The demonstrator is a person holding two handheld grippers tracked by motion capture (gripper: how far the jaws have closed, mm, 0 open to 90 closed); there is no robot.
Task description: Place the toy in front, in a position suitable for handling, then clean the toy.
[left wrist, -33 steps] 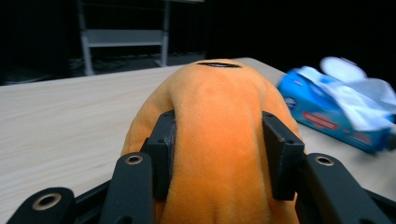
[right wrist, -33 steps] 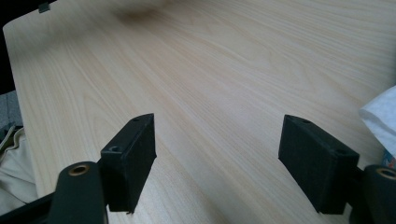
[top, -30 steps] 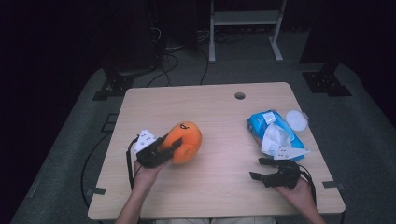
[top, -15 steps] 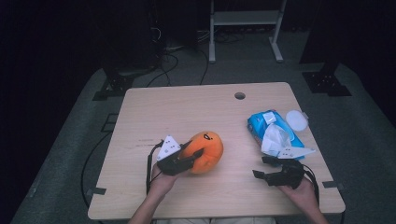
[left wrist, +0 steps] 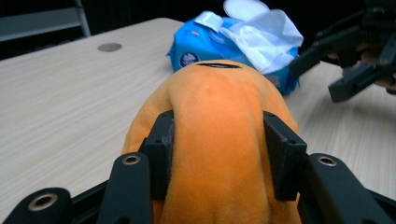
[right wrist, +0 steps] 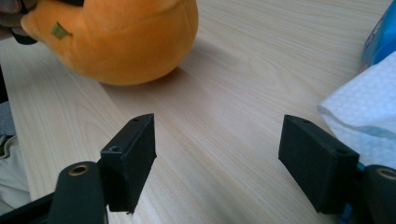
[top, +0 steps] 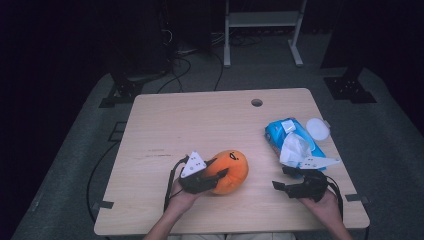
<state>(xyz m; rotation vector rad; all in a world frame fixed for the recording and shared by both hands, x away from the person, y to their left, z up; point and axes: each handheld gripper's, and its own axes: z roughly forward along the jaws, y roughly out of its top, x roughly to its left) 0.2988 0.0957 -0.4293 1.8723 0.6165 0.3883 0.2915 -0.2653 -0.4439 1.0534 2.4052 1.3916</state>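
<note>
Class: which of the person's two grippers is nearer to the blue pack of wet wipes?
Right. The right gripper sits just below the blue pack of wet wipes; the left gripper is farther off, clamping the orange plush toy.
</note>
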